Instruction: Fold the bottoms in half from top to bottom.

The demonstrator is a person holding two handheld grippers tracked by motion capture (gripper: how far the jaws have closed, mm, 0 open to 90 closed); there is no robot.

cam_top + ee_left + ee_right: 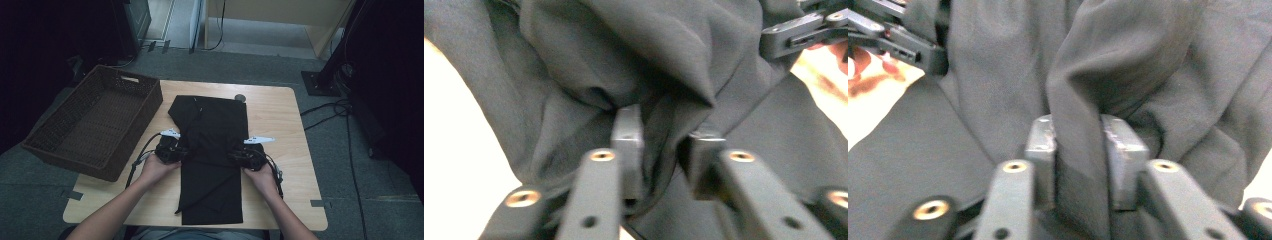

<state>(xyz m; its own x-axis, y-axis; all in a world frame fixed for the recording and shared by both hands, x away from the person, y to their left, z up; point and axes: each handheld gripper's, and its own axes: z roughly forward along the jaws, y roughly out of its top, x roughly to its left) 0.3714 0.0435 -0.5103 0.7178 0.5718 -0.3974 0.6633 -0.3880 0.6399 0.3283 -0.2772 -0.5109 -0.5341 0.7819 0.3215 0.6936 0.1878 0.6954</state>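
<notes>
Your fingers (628,145) on the left gripper (169,150) stand apart, with a fold of the black cloth (212,150) hanging loosely in the gap between them and not pinched. The fingers (1040,150) of your right gripper (247,156) also stand apart, with a thick upright fold of the same cloth filling the space between them; it lies against both pads, but you cannot tell from that view whether they press on it. There are two grippers, one in each of your hands, one piece of cloth, one basket (95,122) and one bench (280,120). The cloth is dark, plain and soft, a long garment laid lengthwise down the middle of the bench, with its far part doubled back over the near part so that the fold line runs across it between your two hands. A thin cord (207,192) of the same dark colour trails across its near half. The left gripper meets the cloth at its left edge and the right gripper at its right edge, both at the level of that fold. The basket is brown and woven, stands just left of the cloth and overhangs the bench's left edge.
</notes>
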